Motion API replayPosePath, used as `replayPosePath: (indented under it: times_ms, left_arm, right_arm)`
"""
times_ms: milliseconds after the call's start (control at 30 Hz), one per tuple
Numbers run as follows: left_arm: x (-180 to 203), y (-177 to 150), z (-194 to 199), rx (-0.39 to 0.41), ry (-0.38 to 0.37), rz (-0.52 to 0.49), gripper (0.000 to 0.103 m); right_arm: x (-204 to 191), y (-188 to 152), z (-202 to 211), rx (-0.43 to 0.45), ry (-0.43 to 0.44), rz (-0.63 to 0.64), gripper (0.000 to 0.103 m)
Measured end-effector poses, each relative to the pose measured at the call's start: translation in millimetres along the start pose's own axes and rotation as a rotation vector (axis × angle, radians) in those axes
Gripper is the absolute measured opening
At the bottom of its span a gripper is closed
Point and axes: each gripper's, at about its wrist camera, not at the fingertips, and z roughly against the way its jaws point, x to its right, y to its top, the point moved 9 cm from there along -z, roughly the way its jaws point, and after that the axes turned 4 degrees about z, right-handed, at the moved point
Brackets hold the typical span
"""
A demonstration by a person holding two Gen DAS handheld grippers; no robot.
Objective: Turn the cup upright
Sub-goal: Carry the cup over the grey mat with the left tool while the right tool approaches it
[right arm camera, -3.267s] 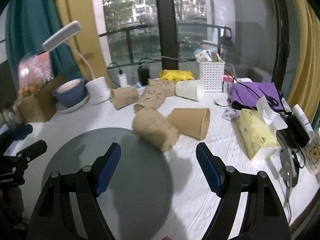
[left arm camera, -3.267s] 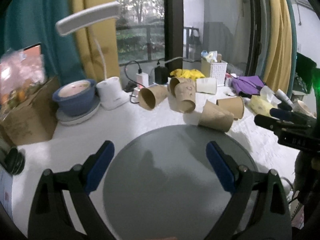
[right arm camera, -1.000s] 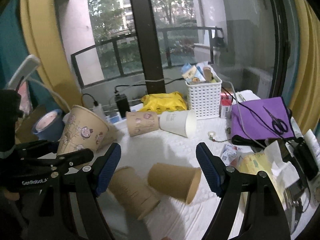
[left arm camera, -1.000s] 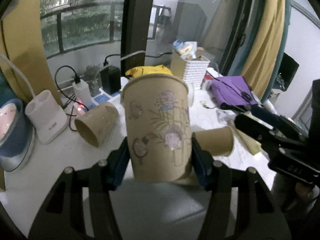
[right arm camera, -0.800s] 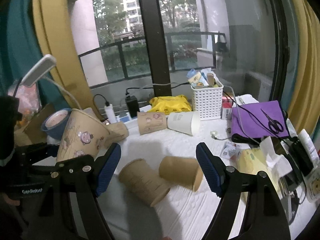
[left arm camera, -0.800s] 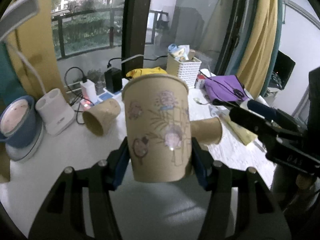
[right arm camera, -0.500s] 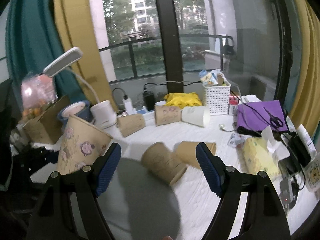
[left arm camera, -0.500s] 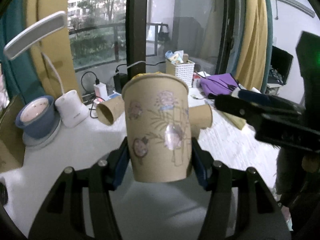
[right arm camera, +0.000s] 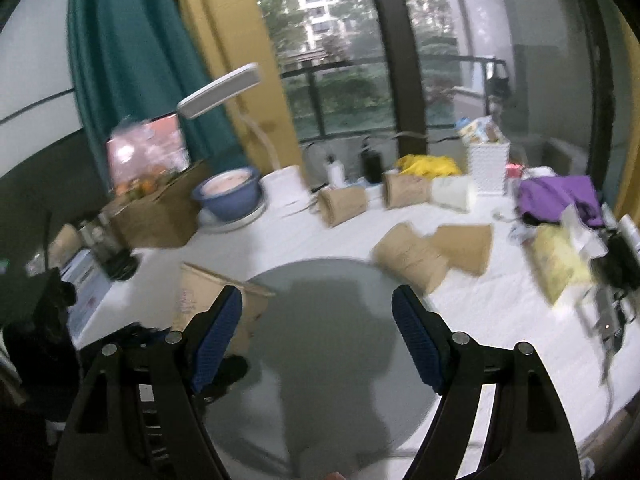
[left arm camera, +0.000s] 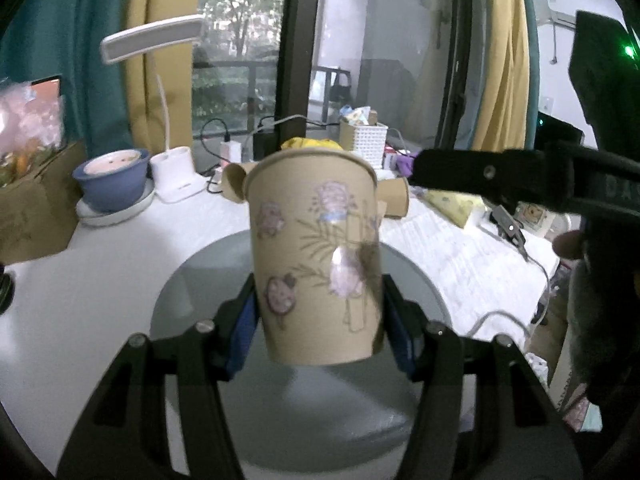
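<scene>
My left gripper point(left arm camera: 320, 330) is shut on a brown paper cup point(left arm camera: 316, 252) with pink drawings. The cup is upright, rim up, held just above the round grey mat point(left arm camera: 320, 412). In the right wrist view the same cup point(right arm camera: 216, 300) shows at the left edge of the mat point(right arm camera: 320, 360), partly behind my left blue pad. My right gripper point(right arm camera: 316, 340) is open and empty above the mat. Its black body point(left arm camera: 520, 184) crosses the upper right of the left wrist view.
Several brown cups lie on their sides beyond the mat point(right arm camera: 412, 256), point(right arm camera: 464, 248), point(right arm camera: 344, 204), plus a white cup point(right arm camera: 452, 194). A blue bowl point(right arm camera: 230, 190), desk lamp point(right arm camera: 224, 92), cardboard box point(right arm camera: 156, 216), white basket point(right arm camera: 490, 168), purple cloth point(right arm camera: 560, 196) and yellow tissue pack point(right arm camera: 560, 260) ring the white table.
My left gripper has carried the upright cup back and down over the grey mat. My right gripper has swung back over the mat and stays open.
</scene>
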Motion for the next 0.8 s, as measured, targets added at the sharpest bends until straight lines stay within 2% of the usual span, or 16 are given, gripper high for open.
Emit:
replayPosePath:
  times_ms: [67, 200, 500, 800]
  left_arm:
    - [-3, -8, 5, 0.014, -0.007, 0.01, 0.059]
    - [0, -20, 23, 0.076, -0.072, 0.008, 0.059]
    - [9, -21, 38, 0.13, -0.176, 0.025, 0.059]
    - [30, -24, 49, 0.167, -0.214, -0.059, 0.059]
  right_arm:
    - [-17, -13, -1, -0.023, 0.045, -0.003, 0.08]
    - [-46, -31, -1, -0.059, 0.135, -0.008, 0.08]
    - [-66, -30, 1, -0.072, 0.258, -0.044, 0.08]
    - [-67, -31, 0, -0.087, 0.29, -0.072, 0.08]
